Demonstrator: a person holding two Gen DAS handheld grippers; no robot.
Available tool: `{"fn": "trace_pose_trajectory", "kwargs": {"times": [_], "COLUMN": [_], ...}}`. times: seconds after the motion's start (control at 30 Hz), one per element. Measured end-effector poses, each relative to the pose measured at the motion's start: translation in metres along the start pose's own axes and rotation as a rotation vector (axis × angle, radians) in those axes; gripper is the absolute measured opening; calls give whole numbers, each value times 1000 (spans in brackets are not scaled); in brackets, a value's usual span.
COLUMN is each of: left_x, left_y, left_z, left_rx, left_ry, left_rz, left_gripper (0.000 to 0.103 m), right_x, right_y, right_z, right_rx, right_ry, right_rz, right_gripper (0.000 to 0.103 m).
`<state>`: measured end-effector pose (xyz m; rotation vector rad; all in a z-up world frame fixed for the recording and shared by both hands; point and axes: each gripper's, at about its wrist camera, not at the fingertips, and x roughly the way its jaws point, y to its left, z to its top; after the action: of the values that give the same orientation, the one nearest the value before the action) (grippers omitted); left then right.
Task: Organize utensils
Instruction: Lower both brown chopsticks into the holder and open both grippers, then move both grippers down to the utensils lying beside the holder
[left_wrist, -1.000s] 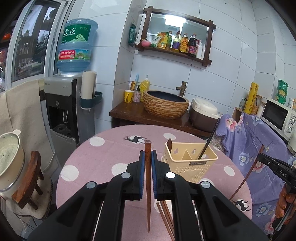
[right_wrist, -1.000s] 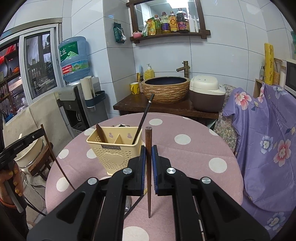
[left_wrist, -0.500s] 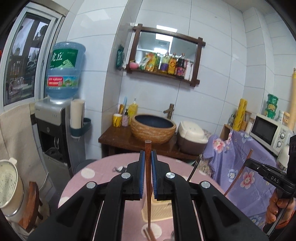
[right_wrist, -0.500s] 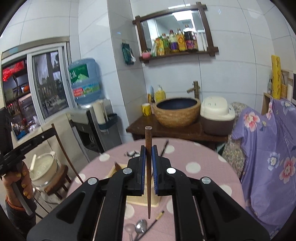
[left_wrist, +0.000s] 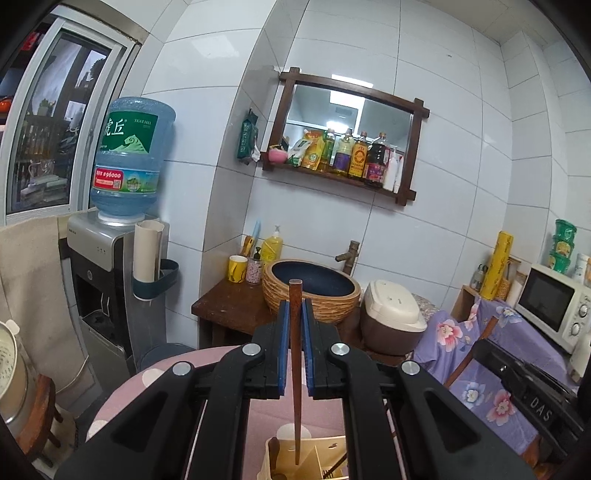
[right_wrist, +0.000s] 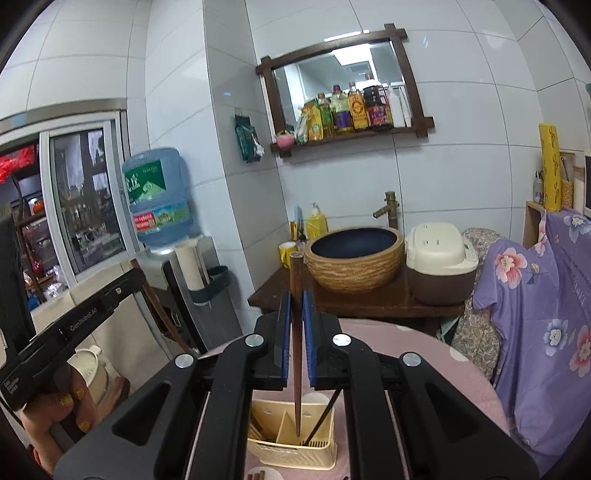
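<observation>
My left gripper (left_wrist: 295, 306) is shut on a brown wooden chopstick (left_wrist: 296, 369) held upright, its tip hanging over the cream utensil caddy (left_wrist: 317, 461). My right gripper (right_wrist: 295, 295) is shut on another brown chopstick (right_wrist: 296, 350), its tip down inside the caddy (right_wrist: 291, 439), which holds a dark chopstick (right_wrist: 325, 417) and a wooden piece at its left. Each view shows the other gripper at its edge: the right one (left_wrist: 517, 387), the left one (right_wrist: 74, 321).
The caddy stands on a round pink polka-dot table (right_wrist: 436, 362). Behind it are a wooden stand with a woven basin (left_wrist: 314, 288), a rice cooker (left_wrist: 391, 317), a water dispenser (left_wrist: 110, 277), and a purple floral cloth (right_wrist: 535, 314). More chopsticks (right_wrist: 258, 474) lie by the caddy.
Both grippers have risen and tilted up with their chopsticks. The table has dropped out of view and the chopstick tips now hang over or in the caddy.
</observation>
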<state>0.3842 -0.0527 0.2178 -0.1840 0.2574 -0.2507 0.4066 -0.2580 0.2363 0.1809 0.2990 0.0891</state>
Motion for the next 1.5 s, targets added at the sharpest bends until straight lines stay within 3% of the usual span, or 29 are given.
{"fn": "trace_pose_trajectory", "kwargs": {"times": [0.2, 0.5, 0.87, 0.93, 1.0, 1.03, 1.07, 1.17, 1.23, 1.3, 1.43, 1.5], "left_x": [28, 53, 56, 54, 47, 43, 38, 25, 15, 8, -3, -8], "left_y": [7, 16, 17, 16, 18, 18, 18, 16, 19, 26, 45, 53], "left_z": [-47, -89, -94, -95, -94, -95, -95, -98, -105, -116, -145, -160], "left_rx": [-22, -12, -7, -2, -10, -15, -16, 14, 19, 10, -24, -17], "left_ry": [86, 201, 221, 227, 217, 204, 191, 187, 194, 223, 297, 327], "left_rz": [16, 33, 24, 22, 9, 5, 3, -14, -20, -17, -10, 14], "left_gripper": [8, 8, 8, 17, 52, 58, 61, 65, 74, 84, 92, 95], "right_x": [33, 58, 58, 57, 56, 54, 51, 41, 33, 24, 6, -4], "right_y": [-4, -14, -20, -20, -22, -23, -24, -24, -25, -24, -20, -19], "right_z": [-40, -79, -88, -90, -91, -92, -94, -100, -105, -113, -136, -152], "right_rx": [3, 30, 41, 41, 44, 50, 55, 41, 36, 16, -42, -71], "right_ry": [90, 163, 155, 151, 149, 145, 133, 112, 107, 105, 112, 115], "right_rz": [-16, -30, -35, -44, -42, -42, -40, -50, -56, -62, -67, -83], "right_gripper": [8, 8, 8, 10, 24, 40, 49, 51, 57, 62, 73, 74]}}
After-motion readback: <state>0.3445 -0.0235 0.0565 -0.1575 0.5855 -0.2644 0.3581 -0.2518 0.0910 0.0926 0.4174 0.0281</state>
